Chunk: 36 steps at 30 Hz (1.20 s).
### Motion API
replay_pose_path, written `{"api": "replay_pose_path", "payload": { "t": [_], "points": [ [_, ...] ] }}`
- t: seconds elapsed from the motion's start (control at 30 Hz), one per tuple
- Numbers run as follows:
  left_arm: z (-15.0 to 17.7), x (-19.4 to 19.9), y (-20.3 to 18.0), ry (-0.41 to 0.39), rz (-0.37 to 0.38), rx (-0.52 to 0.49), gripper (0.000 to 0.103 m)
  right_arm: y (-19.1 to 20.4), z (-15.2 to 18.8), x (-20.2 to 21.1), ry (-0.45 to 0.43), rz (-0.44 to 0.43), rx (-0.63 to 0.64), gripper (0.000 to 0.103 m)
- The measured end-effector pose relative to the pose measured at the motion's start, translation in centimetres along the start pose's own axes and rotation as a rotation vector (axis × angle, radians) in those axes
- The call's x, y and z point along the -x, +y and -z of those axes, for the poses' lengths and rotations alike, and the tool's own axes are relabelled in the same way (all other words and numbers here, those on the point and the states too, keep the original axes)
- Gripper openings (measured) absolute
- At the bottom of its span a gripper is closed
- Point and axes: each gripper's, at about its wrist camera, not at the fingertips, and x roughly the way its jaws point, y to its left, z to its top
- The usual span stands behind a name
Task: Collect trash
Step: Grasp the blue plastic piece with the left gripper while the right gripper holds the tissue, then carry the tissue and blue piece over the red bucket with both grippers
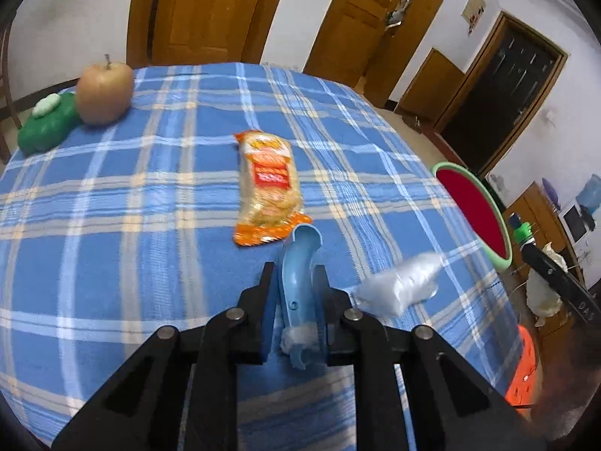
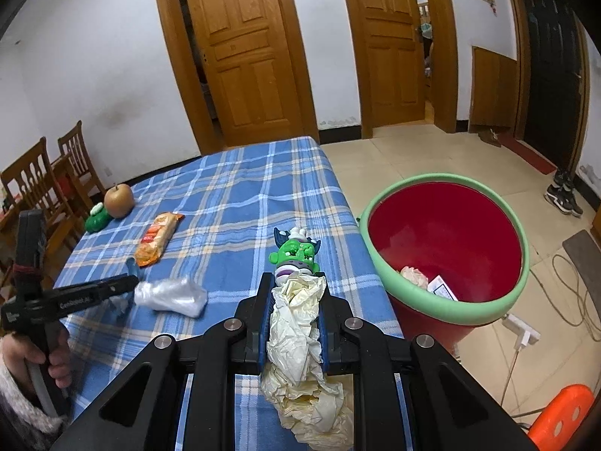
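So the right gripper (image 2: 295, 293) had its jaws clamped on a crumpled wad of yellowish tissue paper (image 2: 300, 342), which hung out the back of the jaws over the near edge of the table (image 2: 240, 180) with its blue plaid cloth. Just past the fingertips sat a little green monster toy (image 2: 296, 251) on the cloth. Off to the right, on the tile floor right beside the table, was the red bucket with a green rim (image 2: 447, 248), already with some paper scraps at the bottom. The left gripper (image 1: 295, 274) was pinched shut on a curved light-blue plastic piece (image 1: 300, 282), with a hand (image 2: 37, 357) on its handle in the right wrist view. A crumpled clear plastic bag (image 1: 398, 285) lay just to the right of those fingers. A bit farther out was an orange cracker packet (image 1: 268, 184), lying flat mid-table. Way at the far left corner sat an apple (image 1: 104, 92) touching a green toy (image 1: 47, 122). Wooden doors (image 2: 244, 49) stood behind it all.
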Motion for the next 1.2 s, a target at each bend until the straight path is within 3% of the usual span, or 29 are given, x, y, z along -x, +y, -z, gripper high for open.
{"api": "replay_pose_path", "payload": {
  "t": [0.3,0.5,0.7,0.9,1.2],
  "points": [
    [0.1,7.6,0.1,-0.076,-0.009,-0.026,0.018,2.4,-1.1,1.6,-0.049,-0.013,0.035,0.019],
    [0.0,9.3,-0.5,-0.101,0.007,-0.043,0.018,3.2,-1.4,1.2,-0.045,-0.053,0.000,0.019],
    [-0.1,8.9,-1.3,-0.095,0.010,-0.063,0.018,2.8,-1.8,0.6,-0.040,-0.044,0.002,0.019],
    [-0.9,6.8,-3.6,-0.069,0.050,-0.105,0.018,-0.2,-1.8,1.1,-0.047,0.002,-0.061,0.019],
    [-2.1,2.2,-11.4,-0.017,0.148,-0.244,0.018,-5.9,-0.3,5.5,-0.079,0.153,-0.141,0.019]
  ]
}}
